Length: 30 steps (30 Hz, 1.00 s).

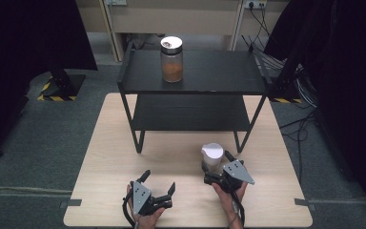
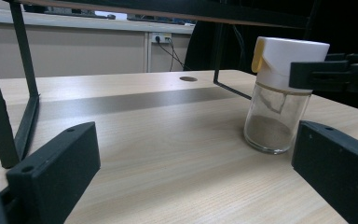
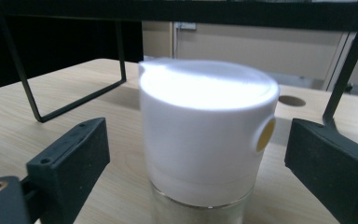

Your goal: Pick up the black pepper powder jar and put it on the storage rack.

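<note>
The white-capped jar (image 1: pixel 212 157) stands on the worktop (image 1: pixel 109 157) before the rack (image 1: pixel 190 90), straddled untouched by the open right gripper (image 1: pixel 216 168). An off-centre closing could tip it. The left gripper (image 1: pixel 158 183) is held open, empty.

white-capped glass jar (image 1: pixel 212 157), black shelf (image 1: pixel 195 71), pale wood table (image 1: pixel 124 157)
</note>
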{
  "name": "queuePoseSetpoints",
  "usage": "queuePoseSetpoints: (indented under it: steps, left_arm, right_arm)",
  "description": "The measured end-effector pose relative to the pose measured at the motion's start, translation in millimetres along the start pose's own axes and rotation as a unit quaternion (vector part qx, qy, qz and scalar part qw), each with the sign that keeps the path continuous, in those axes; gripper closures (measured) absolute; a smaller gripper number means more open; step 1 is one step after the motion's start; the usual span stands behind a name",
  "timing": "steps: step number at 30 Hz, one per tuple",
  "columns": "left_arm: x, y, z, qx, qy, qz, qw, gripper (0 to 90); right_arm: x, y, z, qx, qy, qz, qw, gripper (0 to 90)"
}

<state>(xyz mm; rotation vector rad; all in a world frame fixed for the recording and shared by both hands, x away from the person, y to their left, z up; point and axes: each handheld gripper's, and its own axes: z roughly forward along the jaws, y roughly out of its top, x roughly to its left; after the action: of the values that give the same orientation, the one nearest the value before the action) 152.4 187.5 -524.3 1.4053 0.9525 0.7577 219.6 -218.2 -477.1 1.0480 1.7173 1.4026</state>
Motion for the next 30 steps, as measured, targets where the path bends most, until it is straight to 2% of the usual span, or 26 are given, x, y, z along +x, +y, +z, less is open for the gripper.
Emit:
queuePoseSetpoints:
  steps: [14,21,27,30]
  left_arm:
    - [0.0,0.0,0.1,0.0,0.0,0.0,1.0,0.2]
    - [0.1,0.1,0.1,0.001,0.0,-0.001,1.0,0.2]
    - [0.1,0.1,0.1,0.001,0.001,-0.001,1.0,0.2]
    - [0.1,0.0,0.0,0.0,0.0,-0.001,1.0,0.2]
  right_arm:
    - [-1.3,2.4,13.5,0.025,0.0,-0.003,0.9997,21.6]
    - [-0.7,7.3,21.2,0.047,-0.002,-0.009,0.9989,30.3]
    - [-0.6,8.0,20.4,0.047,-0.002,-0.009,0.9989,30.7]
    - [0.8,7.7,18.9,0.045,0.0,-0.018,0.9988,30.7]
